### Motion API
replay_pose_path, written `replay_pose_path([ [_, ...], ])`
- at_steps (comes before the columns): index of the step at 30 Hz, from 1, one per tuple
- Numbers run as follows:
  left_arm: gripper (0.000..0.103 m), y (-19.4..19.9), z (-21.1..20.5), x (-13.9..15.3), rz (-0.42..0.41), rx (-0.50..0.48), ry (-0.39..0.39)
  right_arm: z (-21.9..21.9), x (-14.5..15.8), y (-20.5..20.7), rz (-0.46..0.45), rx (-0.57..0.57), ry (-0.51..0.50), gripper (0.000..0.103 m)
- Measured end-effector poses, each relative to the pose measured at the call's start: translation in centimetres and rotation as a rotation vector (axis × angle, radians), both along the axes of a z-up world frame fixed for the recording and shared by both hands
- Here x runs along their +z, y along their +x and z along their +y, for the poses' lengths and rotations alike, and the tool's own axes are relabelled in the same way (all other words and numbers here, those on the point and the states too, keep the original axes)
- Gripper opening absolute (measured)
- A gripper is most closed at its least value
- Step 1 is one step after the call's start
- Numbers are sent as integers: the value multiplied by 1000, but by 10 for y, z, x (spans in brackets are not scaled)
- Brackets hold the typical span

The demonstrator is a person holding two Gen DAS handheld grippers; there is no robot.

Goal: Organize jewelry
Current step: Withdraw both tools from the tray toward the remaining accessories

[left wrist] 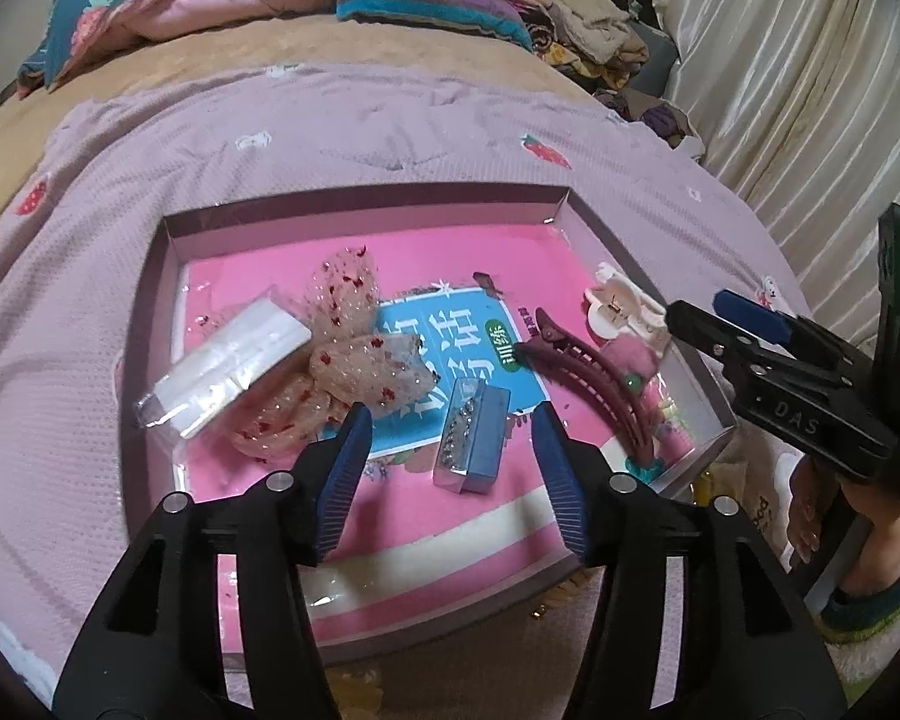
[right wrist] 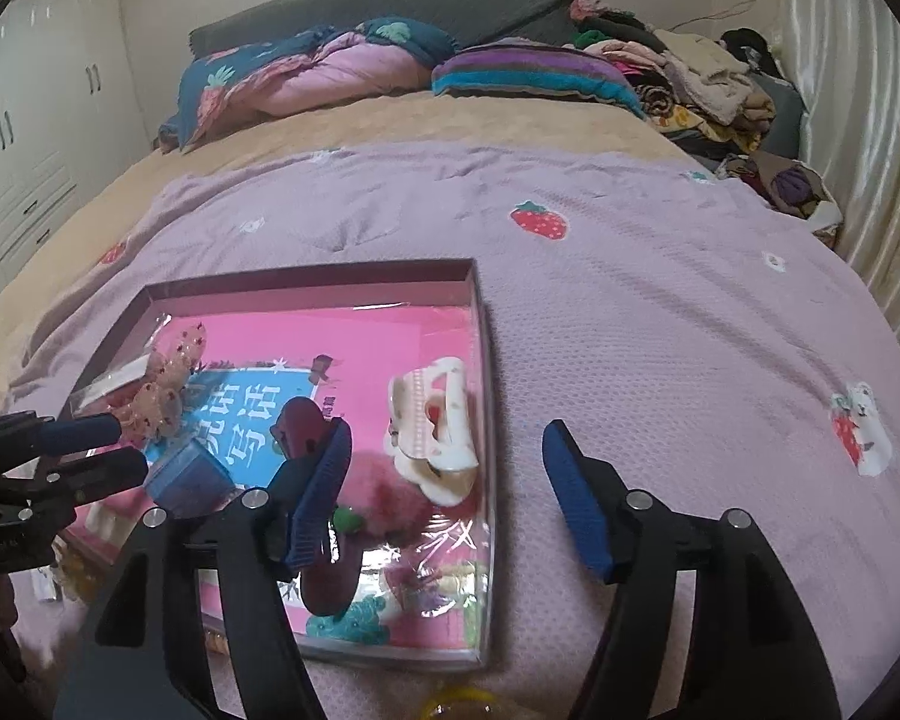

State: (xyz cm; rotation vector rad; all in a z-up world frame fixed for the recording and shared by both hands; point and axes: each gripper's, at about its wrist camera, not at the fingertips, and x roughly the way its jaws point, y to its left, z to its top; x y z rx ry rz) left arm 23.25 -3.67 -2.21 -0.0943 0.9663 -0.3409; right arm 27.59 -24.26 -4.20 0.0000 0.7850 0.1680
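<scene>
A shallow pink tray (left wrist: 354, 204) (right wrist: 306, 282) lies on the bed. In it lie a small blue box of studs (left wrist: 473, 435) (right wrist: 189, 477), a maroon hair clip (left wrist: 594, 378) (right wrist: 300, 426), a white claw clip (left wrist: 621, 312) (right wrist: 435, 426), a pink pompom (left wrist: 630, 360) (right wrist: 384, 501), a sequinned bow (left wrist: 354, 354) (right wrist: 165, 387) and a clear packet (left wrist: 228, 360). My left gripper (left wrist: 453, 462) is open and empty, hovering over the blue box. My right gripper (right wrist: 447, 498) (left wrist: 699, 309) is open and empty at the tray's right edge, near the pompom and white clip.
A lilac strawberry-print blanket (right wrist: 660, 312) covers the bed. Folded quilts and pillows (right wrist: 330, 72) lie at the head, a clothes pile (right wrist: 690, 84) at the back right. A curtain (right wrist: 870, 90) hangs on the right. A yellow object (right wrist: 459, 705) lies near the tray's front edge.
</scene>
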Motion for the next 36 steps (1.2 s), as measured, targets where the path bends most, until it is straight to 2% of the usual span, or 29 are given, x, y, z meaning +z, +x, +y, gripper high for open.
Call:
replay_pose_path([
  [2, 55, -2, 2, 3, -12, 12, 12, -3, 6, -8, -30, -25, 3, 78],
  [4, 59, -4, 5, 7, -21, 24, 18, -5, 9, -17, -47, -35, 0, 82],
  [8, 74, -4, 11, 16, -36, 43, 1, -9, 21, -31, -91, -54, -63, 82],
  [14, 90, -11, 21, 41, -100, 78, -14, -18, 46, -51, -160, -62, -23, 90],
  [21, 90, -30, 34, 70, -182, 125, -15, -23, 69, -71, -193, -62, -4, 92],
  [29, 92, -48, 51, 93, -237, 183, -27, -28, 89, -98, -248, -66, -2, 92],
  [36, 93, -71, 61, 99, -258, 223, -43, -35, 100, -118, -271, -68, 5, 92],
])
